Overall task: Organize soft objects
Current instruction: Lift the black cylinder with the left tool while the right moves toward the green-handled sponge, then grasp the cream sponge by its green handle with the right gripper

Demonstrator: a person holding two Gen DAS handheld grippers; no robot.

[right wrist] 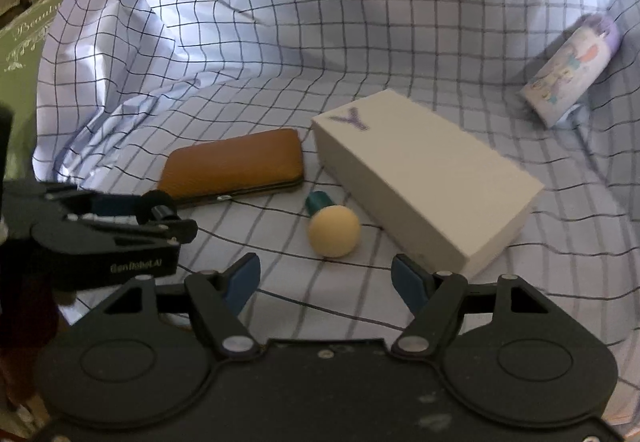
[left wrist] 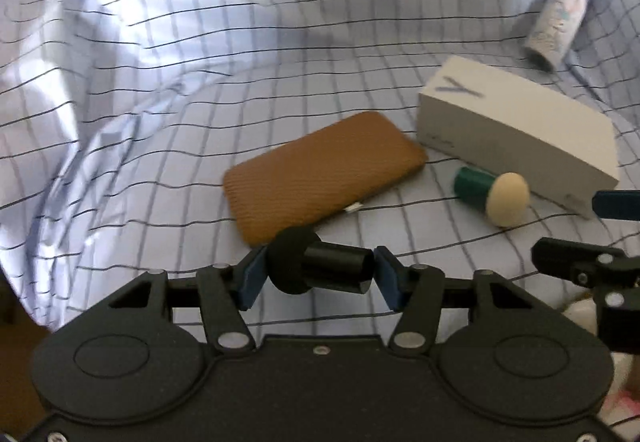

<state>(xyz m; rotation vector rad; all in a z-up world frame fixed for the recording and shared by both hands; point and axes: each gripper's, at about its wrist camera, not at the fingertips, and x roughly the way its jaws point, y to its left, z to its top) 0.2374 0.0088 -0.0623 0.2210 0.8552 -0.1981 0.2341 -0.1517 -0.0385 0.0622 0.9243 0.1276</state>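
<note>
Left wrist view, jaws clamp black applicator (left wrist: 320, 266), white box (left wrist: 516, 130) closed.

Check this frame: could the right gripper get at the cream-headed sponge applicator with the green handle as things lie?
Probably yes. The right gripper stands open and empty, and the applicator lies just ahead of its fingertips on bare checked cloth. The white box sits close on one side, but nothing covers the applicator.

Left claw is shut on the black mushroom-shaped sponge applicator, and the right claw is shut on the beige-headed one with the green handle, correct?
Not quite. The right claw is open and empty; the beige-headed sponge applicator with the green handle lies on the checked cloth, as the right wrist view shows. The left claw does grip the black mushroom-shaped sponge applicator.
</note>
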